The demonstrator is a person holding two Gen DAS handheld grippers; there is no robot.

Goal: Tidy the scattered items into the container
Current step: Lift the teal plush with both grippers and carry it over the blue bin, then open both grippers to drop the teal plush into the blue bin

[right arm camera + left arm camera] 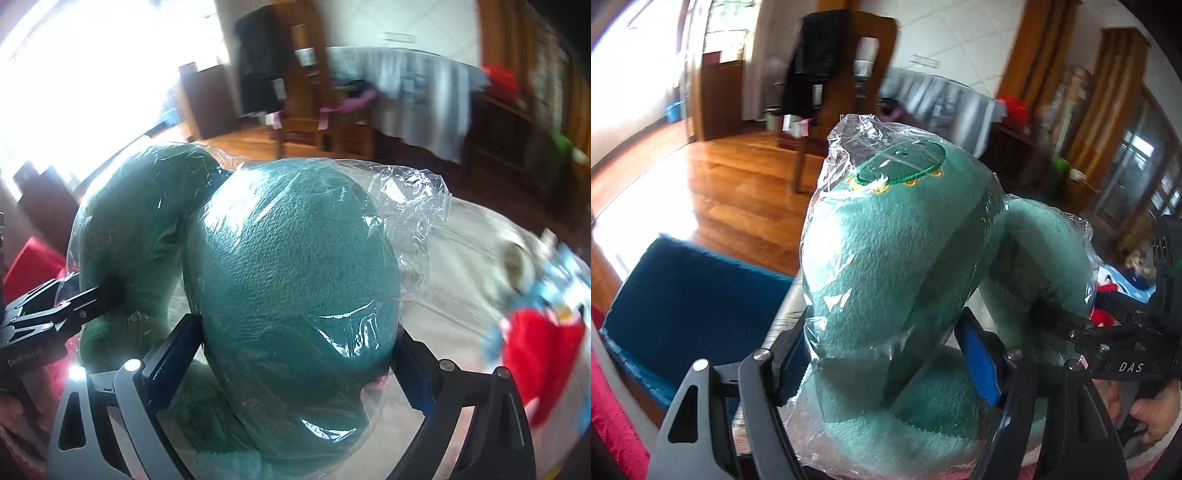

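Observation:
A green plush neck pillow wrapped in clear plastic fills both views. My left gripper is shut on one arm of the pillow, its blue pads pressing both sides. My right gripper is shut on the other arm of the pillow. Each gripper shows in the other's view: the right one at the right of the left wrist view, the left one at the left of the right wrist view. The pillow is held up in the air. A dark blue fabric container lies below left.
A bed with a pale sheet lies below, with red and blue clothing scattered on it. A red cloth sits at lower left. A wooden chair with a dark garment and wood floor lie beyond.

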